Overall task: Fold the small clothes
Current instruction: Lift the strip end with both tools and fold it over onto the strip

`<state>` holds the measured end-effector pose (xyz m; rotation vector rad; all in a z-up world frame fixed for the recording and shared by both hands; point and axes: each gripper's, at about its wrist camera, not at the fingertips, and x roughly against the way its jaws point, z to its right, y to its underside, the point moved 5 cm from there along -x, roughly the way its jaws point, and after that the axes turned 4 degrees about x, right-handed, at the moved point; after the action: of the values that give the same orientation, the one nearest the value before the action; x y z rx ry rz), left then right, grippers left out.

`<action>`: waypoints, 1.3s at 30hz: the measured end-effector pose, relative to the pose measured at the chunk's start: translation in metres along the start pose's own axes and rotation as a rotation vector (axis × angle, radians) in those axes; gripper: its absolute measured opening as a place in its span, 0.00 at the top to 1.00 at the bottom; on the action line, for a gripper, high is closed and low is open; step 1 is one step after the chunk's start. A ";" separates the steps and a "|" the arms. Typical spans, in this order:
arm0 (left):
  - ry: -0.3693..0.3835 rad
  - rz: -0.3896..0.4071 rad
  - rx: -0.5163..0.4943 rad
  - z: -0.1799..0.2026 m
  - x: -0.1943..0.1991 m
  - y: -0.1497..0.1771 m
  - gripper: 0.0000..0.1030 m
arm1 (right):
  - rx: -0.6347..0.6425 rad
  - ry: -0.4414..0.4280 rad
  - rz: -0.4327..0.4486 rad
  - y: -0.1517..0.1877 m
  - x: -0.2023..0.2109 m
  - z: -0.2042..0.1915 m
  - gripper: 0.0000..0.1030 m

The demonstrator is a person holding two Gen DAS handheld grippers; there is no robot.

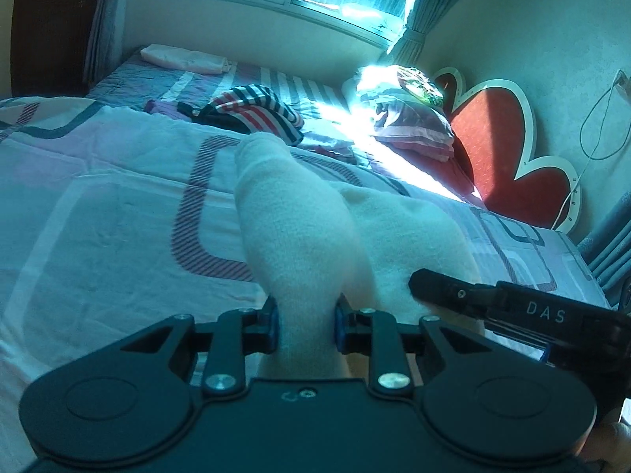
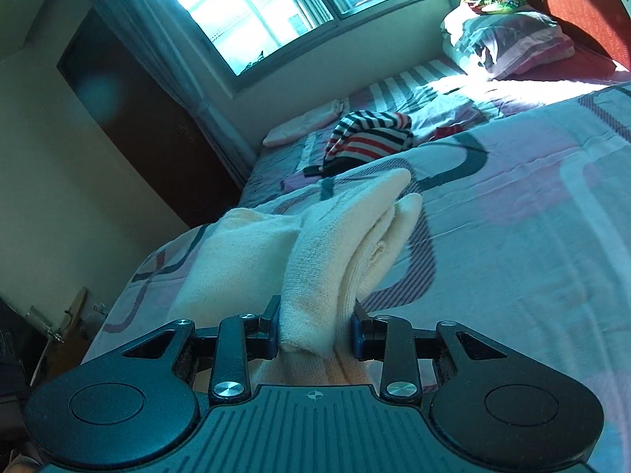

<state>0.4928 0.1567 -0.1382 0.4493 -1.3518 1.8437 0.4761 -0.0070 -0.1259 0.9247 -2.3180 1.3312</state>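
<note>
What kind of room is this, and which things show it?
Most likely a bedroom in a home: a bed with a patterned quilt, stacked pillows beside a red heart-shaped headboard, and a curtained window above.

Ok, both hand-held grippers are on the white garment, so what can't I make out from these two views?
- Left wrist: the near end of the white garment, hidden below the left hand-held gripper.
- Left wrist: the right hand-held gripper; only one finger shows, the rest is cut off by the frame edge.
- Right wrist: the garment's fold layers, bunched between the right hand-held gripper's fingers.
- Both views: what the striped garment is; it is crumpled and far off.
</note>
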 end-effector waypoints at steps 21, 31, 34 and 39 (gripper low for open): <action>-0.159 -0.021 -0.060 -0.101 -0.009 0.029 0.26 | -0.047 0.119 -0.097 0.038 -0.072 0.005 0.55; -0.196 -0.064 -0.051 -0.096 0.021 0.064 0.34 | 0.021 0.150 -0.139 0.076 -0.025 -0.008 0.55; -0.184 -0.079 -0.028 -0.094 0.017 0.072 0.38 | 0.021 0.200 -0.163 0.094 -0.017 -0.003 0.55; -0.188 -0.089 -0.048 -0.089 0.018 0.077 0.37 | 0.097 0.300 -0.174 0.105 -0.014 -0.007 0.64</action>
<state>0.4375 0.2357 -0.2080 0.6607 -1.4736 1.7267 0.4158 0.0425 -0.1985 0.8654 -1.9201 1.4103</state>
